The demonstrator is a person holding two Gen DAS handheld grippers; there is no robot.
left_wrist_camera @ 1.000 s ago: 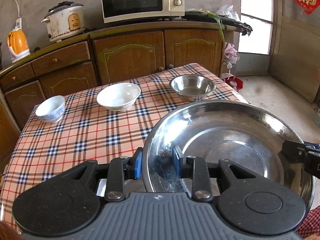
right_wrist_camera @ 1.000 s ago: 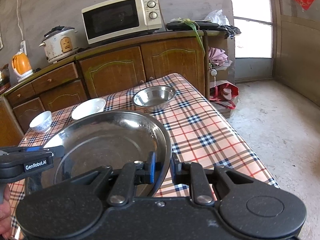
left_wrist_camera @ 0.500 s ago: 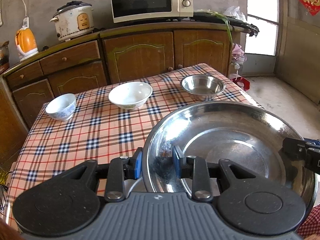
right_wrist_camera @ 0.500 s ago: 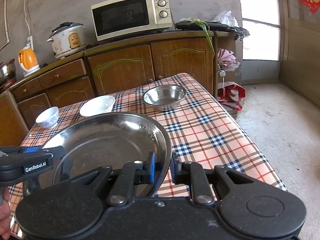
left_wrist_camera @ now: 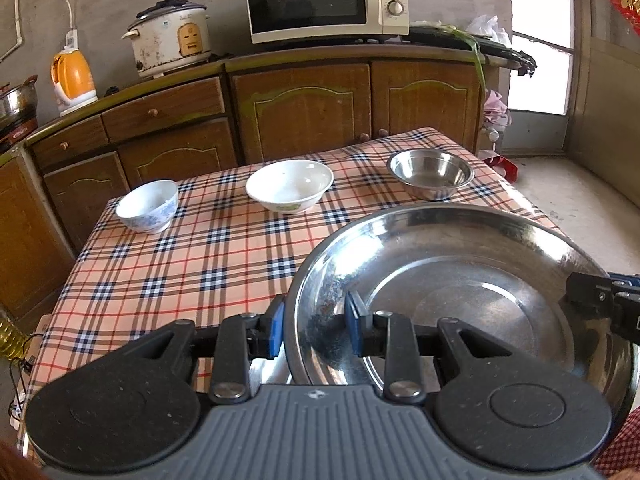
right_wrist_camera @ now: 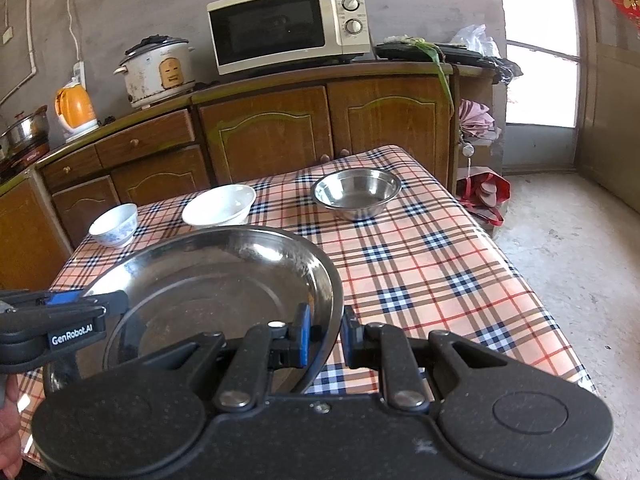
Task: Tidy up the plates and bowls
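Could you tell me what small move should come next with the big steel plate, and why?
Probably carry the large round steel plate forward and set it down on the checked tablecloth: both the left claw and right claw clamp its rim, and bare cloth lies ahead.

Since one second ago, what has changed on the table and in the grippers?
Nothing was taken or released. The left gripper and right gripper both stay clamped on the rim of the large steel plate. Only the view shifted slightly. The small blue-patterned bowl, white bowl and steel bowl kept their places.
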